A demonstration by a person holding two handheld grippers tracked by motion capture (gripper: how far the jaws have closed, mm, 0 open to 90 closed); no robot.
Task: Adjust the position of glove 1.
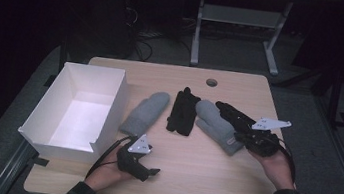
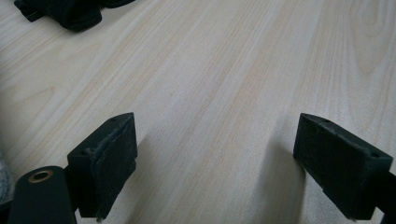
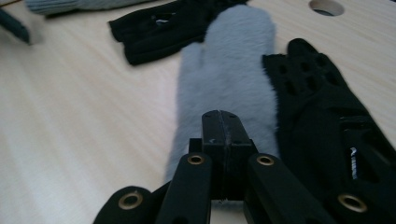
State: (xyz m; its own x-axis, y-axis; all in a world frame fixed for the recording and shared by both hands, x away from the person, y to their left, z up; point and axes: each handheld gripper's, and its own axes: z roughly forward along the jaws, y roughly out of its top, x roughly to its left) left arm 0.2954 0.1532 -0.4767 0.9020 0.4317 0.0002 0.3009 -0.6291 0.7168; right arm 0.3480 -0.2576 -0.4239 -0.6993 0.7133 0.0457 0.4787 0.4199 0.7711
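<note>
At the table's right, the grey mitten (image 3: 229,79) lies flat, with 1 black glove (image 3: 317,107) overlapping its edge. Right gripper (image 3: 222,114) sits over its cuff, jaws pressed together, no fabric visibly caught. Left gripper (image 2: 215,144) is spread over bare table (image 2: 224,70). Pickup step, I'd say; next move needs a confirmed pinch on the cuff, then a carry to the white box (image 1: 108,104).

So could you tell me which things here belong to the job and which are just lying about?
In the job: right gripper, shut over the right grey mitten; black glove beside it.
Lying about: left grey mitten; middle black glove; white box; left gripper, open.
</note>
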